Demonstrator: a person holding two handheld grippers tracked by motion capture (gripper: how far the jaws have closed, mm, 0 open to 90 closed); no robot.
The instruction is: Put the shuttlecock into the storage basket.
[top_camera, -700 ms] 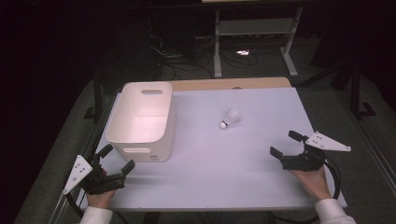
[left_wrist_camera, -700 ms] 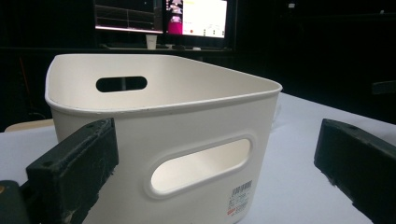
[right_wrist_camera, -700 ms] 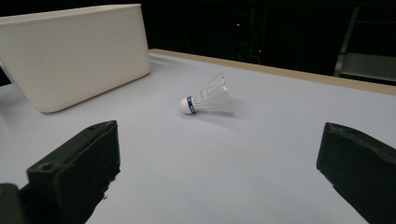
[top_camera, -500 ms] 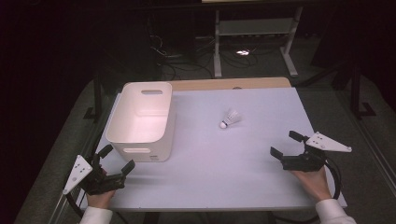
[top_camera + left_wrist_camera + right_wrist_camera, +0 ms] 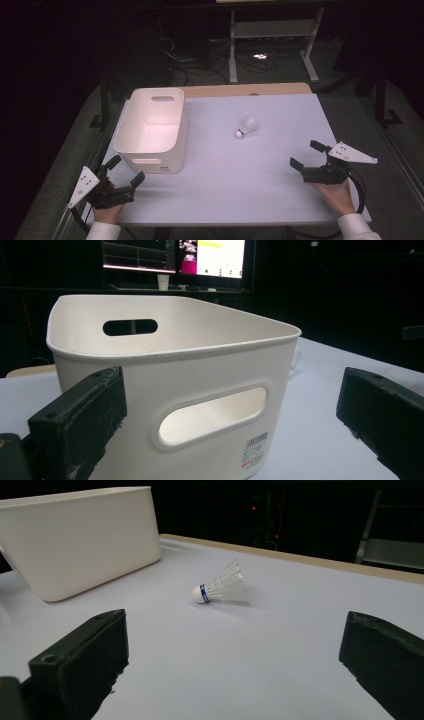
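White bin, shuttlecock, idle claws

White plastic bin (image 5: 152, 128) just ahead of left gripper (image 5: 120, 176), jaws spread wide, empty. Shuttlecock (image 5: 247, 126) lying on its side on table (image 5: 240, 185), well ahead of right gripper (image 5: 309, 156), jaws likewise apart.

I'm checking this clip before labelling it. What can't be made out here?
- Bin floor: left gripper view, hidden by its near wall.
- Bin label: print too small.
- Shuttlecock band text: right gripper view, too small.
- Room behind the table: high view, too dark.
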